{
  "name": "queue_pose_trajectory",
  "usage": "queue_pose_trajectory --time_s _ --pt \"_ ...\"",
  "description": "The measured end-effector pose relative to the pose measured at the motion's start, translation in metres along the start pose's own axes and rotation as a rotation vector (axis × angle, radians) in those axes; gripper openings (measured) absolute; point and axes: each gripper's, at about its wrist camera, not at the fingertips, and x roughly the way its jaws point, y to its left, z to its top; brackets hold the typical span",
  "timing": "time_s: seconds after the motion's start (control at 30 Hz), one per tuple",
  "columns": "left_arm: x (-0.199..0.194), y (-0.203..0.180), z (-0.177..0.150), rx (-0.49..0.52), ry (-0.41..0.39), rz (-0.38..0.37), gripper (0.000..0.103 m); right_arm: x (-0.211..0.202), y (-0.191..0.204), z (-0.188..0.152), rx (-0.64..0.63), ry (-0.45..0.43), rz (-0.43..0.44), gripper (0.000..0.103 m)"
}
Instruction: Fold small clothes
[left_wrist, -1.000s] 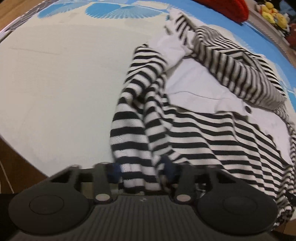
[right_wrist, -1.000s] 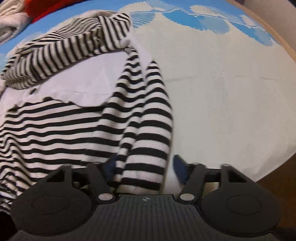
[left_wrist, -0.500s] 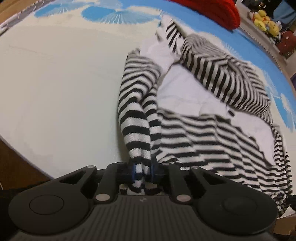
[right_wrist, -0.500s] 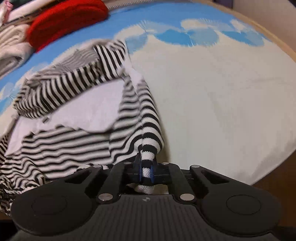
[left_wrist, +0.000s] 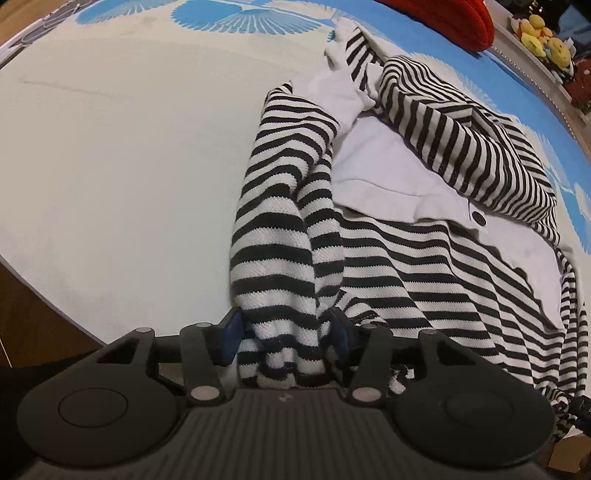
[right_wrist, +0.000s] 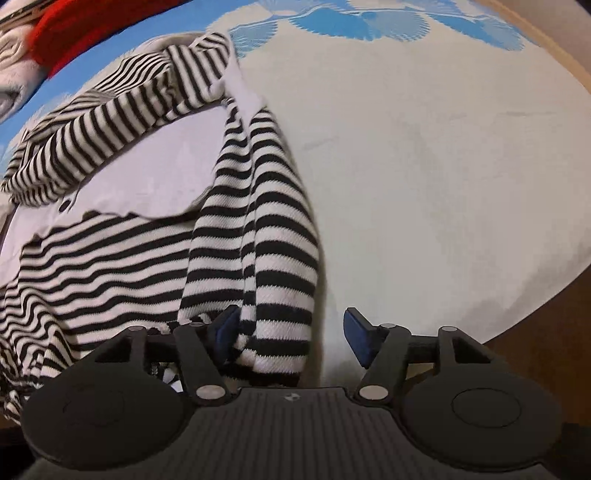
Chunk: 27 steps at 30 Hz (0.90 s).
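Observation:
A black-and-white striped top with a white collar panel (left_wrist: 391, 177) lies on the cream mat (left_wrist: 129, 166). One striped sleeve (left_wrist: 280, 251) runs down to my left gripper (left_wrist: 286, 332), whose jaws are open with the cuff loose between the blue pads. In the right wrist view the other sleeve (right_wrist: 269, 236) runs down to my right gripper (right_wrist: 291, 334), also open, the cuff lying against the left pad. The garment's body (right_wrist: 103, 258) spreads to the left there, and its striped hood (right_wrist: 122, 122) lies beyond.
The mat has a blue patterned border (left_wrist: 240, 14) at the far side. A red item (left_wrist: 450, 18) and yellow soft toys (left_wrist: 543, 33) lie beyond it. The mat's near edge meets brown floor (left_wrist: 33, 317), which also shows in the right wrist view (right_wrist: 535, 354).
Half a second ago both grippers were shut on the sleeve cuffs and lifted. Now both have opened and the sleeves lie slack along the garment's sides.

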Motion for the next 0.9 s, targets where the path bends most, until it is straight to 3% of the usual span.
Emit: queue_pose_trajectory --time_s 0.4,0.57,0.7,0.77,0.8,0.83,0.9 --pt "0.002 0.0 0.001 -0.004 0.002 0.015 0.059 -0.007 -0.005 0.002 0.01 -0.037 -0.026 0.063" --pt "0.003 0.0 0.001 -0.001 0.002 0.027 0.061 -0.006 -0.005 0.001 -0.009 -0.03 -0.031 0.074" --pt "0.004 -0.004 -0.001 0.024 -0.002 0.03 0.06 0.0 -0.008 0.0 0.005 0.006 -0.03 0.075" --pt "0.004 -0.005 -0.001 0.038 -0.003 0.025 0.053 0.001 -0.006 -0.001 -0.007 0.011 -0.028 0.073" --pt "0.004 -0.006 -0.001 0.048 -0.002 0.015 0.041 0.001 -0.005 -0.001 -0.016 0.011 -0.024 0.071" --pt "0.004 -0.007 -0.002 0.058 -0.001 0.006 0.027 0.001 -0.004 -0.002 -0.022 0.01 -0.013 0.062" --pt "0.003 -0.011 -0.003 0.085 -0.006 -0.003 0.017 -0.001 -0.001 -0.003 -0.043 0.007 0.028 0.038"
